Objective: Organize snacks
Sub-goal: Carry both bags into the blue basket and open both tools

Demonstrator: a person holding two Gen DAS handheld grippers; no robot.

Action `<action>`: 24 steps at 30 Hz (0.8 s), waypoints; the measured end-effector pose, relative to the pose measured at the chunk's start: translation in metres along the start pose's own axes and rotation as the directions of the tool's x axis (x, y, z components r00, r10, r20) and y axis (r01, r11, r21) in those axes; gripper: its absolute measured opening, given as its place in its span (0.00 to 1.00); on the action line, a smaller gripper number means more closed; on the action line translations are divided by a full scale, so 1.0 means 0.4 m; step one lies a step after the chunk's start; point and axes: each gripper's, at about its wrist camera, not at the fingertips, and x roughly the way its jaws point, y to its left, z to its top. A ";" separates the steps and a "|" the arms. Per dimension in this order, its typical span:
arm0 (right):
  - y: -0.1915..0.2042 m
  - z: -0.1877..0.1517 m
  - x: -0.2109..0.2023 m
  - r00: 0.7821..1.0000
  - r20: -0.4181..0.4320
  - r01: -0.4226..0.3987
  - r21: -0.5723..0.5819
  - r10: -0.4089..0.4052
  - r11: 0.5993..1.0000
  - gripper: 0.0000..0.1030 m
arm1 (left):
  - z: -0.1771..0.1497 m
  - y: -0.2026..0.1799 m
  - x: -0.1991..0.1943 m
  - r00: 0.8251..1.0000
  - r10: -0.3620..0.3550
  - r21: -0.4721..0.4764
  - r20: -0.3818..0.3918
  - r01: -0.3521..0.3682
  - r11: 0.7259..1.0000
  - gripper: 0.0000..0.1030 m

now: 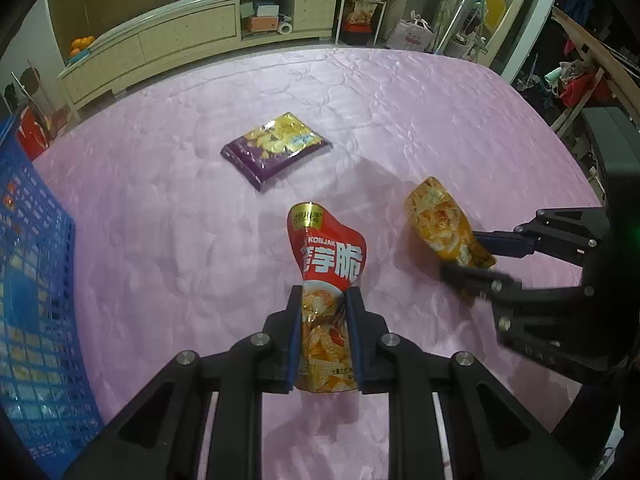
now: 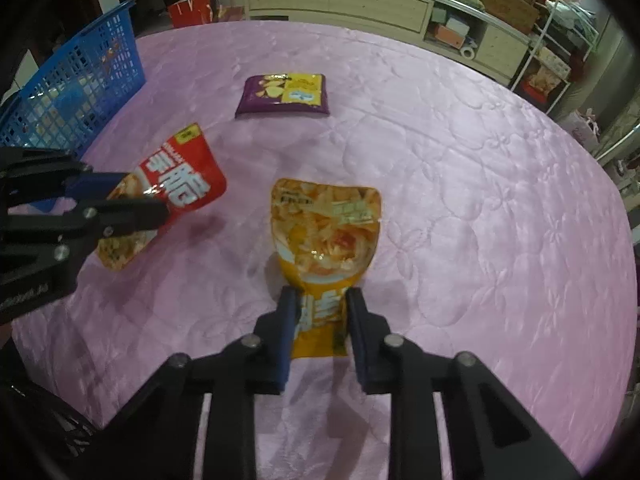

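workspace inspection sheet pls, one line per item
surface: pink quilted cloth, bare between packs
job's things: red konjac pack, orange snack pack, purple chip pack lying flat; blue basket at the cloth's edge
clutter: nothing seen
grippers: left gripper shut on red konjac pack; right gripper shut on orange snack pack
cables: nothing seen
surroundings: long cabinet, wire shelf rack

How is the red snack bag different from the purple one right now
The red bag is pinched in the left gripper; the purple bag lies free with no gripper on it. The red bag is squeezed narrow at its middle, while the purple bag lies flat and rectangular. The red bag carries big white characters; the purple bag has a yellow panel. Both are sealed snack packs over the pink cloth, outside the blue basket.
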 end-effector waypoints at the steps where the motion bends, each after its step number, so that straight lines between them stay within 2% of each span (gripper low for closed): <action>1: 0.006 0.000 0.000 1.000 0.000 -0.009 0.013 0.009 1.000 0.26 | -0.003 0.000 -0.006 1.000 -0.002 -0.001 0.002 0.002 1.000 0.18; 4: 0.003 -0.010 -0.017 0.997 0.006 -0.072 0.068 0.072 0.995 0.25 | -0.015 0.003 -0.034 1.000 -0.007 -0.005 0.017 0.007 1.000 0.18; 11: 0.059 0.014 -0.152 0.995 0.089 -0.055 0.054 0.050 0.997 0.25 | -0.026 0.019 -0.152 0.996 0.000 -0.015 0.086 0.001 1.000 0.18; 18: 0.133 0.073 -0.311 0.979 0.193 -0.062 0.018 0.058 0.998 0.25 | -0.039 0.055 -0.326 0.980 0.040 -0.029 0.193 -0.035 0.999 0.18; 24: 0.205 0.112 -0.387 0.961 0.259 -0.096 -0.009 0.095 0.995 0.25 | -0.074 0.127 -0.452 0.964 0.080 -0.048 0.254 -0.070 0.996 0.18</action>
